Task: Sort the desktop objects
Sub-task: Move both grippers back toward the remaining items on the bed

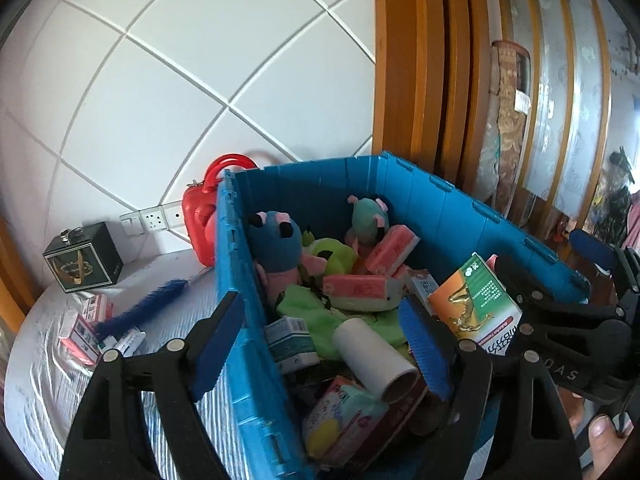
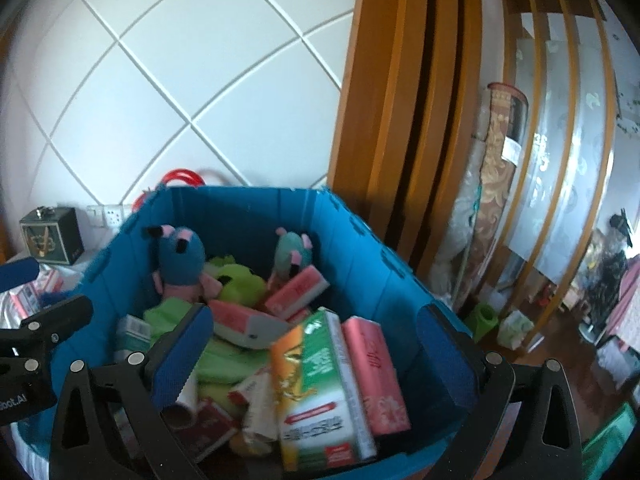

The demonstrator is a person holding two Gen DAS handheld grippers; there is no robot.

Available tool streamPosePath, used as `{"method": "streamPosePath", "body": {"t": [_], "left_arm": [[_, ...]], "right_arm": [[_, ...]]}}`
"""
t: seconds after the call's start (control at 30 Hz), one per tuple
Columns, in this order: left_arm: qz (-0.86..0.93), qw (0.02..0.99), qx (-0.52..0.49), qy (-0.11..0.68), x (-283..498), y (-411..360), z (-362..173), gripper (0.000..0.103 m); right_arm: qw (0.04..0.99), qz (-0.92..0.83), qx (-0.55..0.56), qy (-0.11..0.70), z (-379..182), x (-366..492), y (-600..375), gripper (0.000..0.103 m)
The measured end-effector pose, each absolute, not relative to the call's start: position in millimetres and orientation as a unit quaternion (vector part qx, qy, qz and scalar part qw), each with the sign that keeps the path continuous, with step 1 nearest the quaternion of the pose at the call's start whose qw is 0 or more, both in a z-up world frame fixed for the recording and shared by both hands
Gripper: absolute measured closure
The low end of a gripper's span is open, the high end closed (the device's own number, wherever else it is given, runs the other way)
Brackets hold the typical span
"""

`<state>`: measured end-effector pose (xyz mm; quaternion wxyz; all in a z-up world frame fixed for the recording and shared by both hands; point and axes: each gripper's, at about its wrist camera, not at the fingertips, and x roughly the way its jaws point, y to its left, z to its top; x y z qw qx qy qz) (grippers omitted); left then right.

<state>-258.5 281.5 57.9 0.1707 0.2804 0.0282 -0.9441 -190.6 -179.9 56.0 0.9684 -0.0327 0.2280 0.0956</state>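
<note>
A blue plastic crate [image 1: 240,280] holds several sorted things: a blue plush toy [image 1: 276,244], a teal plush toy [image 1: 370,216], pink tissue packs [image 1: 394,248], a white paper roll [image 1: 374,354] and an orange-and-green carton [image 1: 476,300]. My left gripper [image 1: 322,346] is open above the crate's near left wall, one finger on each side of it, with nothing held. My right gripper [image 2: 312,356] is open wide over the crate [image 2: 360,232]. The carton [image 2: 316,380] and a pink pack [image 2: 374,368] lie below it, clear of the pads.
Left of the crate, on the striped tabletop [image 1: 48,380], lie a blue bottle brush [image 1: 140,308] and several small boxes [image 1: 86,320]. A dark green box [image 1: 84,258] and a red case [image 1: 204,216] stand by the tiled wall. A wooden door frame [image 2: 400,100] rises behind.
</note>
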Motion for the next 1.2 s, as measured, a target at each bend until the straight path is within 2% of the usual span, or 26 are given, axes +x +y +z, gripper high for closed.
{"method": "streamPosePath", "body": {"t": [0.4,0.73,0.93,1.2], "left_arm": [[-0.946,0.213,0.243,0.039,-182,205,74,0.024],[-0.934,0.25,0.246,0.071,-116,100,67,0.023],[-0.915,0.285,0.273,0.085,-78,30,44,0.023],[-0.859,0.358,0.342,0.131,-25,-77,-21,0.023]], "right_arm": [[0.97,0.156,-0.02,0.186,100,-243,-106,0.0],[0.962,0.206,-0.042,0.172,124,-276,17,0.0],[0.948,0.247,-0.051,0.194,118,-275,95,0.0],[0.917,0.276,-0.064,0.28,69,-246,171,0.0]]}}
